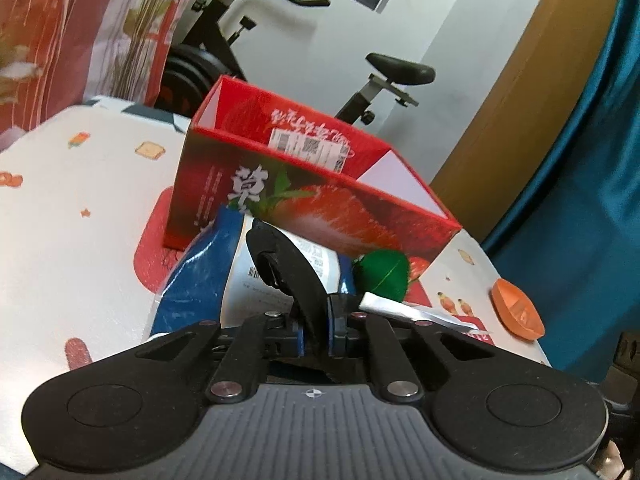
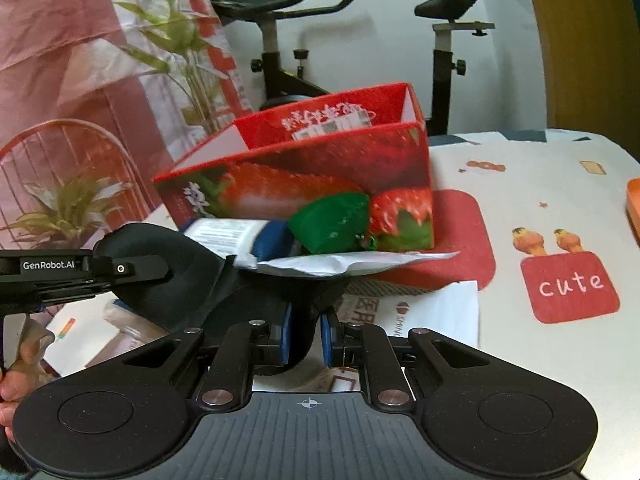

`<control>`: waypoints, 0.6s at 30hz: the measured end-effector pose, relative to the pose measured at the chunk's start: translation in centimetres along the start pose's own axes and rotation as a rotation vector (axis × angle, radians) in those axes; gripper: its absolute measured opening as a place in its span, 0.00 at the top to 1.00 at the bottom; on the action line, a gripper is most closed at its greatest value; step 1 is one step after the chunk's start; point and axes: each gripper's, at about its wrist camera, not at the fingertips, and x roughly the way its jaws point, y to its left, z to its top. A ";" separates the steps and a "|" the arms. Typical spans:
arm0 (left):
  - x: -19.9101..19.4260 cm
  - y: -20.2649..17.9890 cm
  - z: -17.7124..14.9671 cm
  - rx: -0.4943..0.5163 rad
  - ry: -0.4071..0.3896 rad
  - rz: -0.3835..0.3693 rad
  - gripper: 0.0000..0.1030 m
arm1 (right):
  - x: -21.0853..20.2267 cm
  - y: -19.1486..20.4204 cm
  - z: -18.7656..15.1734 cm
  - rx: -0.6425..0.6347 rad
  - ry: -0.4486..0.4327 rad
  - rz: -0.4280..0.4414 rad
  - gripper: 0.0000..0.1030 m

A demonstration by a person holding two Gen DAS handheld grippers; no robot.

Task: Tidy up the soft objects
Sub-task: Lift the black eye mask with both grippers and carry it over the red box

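Note:
A black soft object, like an eye mask [image 1: 286, 272], hangs between both grippers. My left gripper [image 1: 316, 320] is shut on one end of it. My right gripper [image 2: 306, 332] is shut on the other end [image 2: 276, 304]; the left gripper [image 2: 80, 270] shows at that view's left. A red strawberry-print box [image 1: 320, 208] stands open behind it, also in the right wrist view [image 2: 312, 176]. In front of the box lie a blue and white pouch [image 1: 208, 276], a green soft object [image 1: 384, 270] and a white packet [image 2: 352, 260].
The table has a white cloth with cartoon prints [image 2: 520, 184]. An orange bowl [image 1: 518, 312] lies near the table's right edge. Paper leaflets [image 2: 420, 308] lie under my right gripper. An exercise bike [image 1: 248, 40] stands behind the table, with curtains to the left and a wooden door at right.

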 end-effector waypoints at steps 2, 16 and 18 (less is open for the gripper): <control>-1.0 -0.3 0.1 0.017 -0.022 -0.003 0.90 | -0.3 0.2 0.2 -0.001 -0.002 0.010 0.87; -6.4 -0.7 1.2 0.015 -0.156 0.006 0.90 | -4.2 4.9 1.6 -0.156 -0.068 0.097 0.87; -6.5 -0.7 1.7 0.013 -0.165 0.006 0.90 | -4.7 5.4 2.1 -0.185 -0.096 0.092 0.87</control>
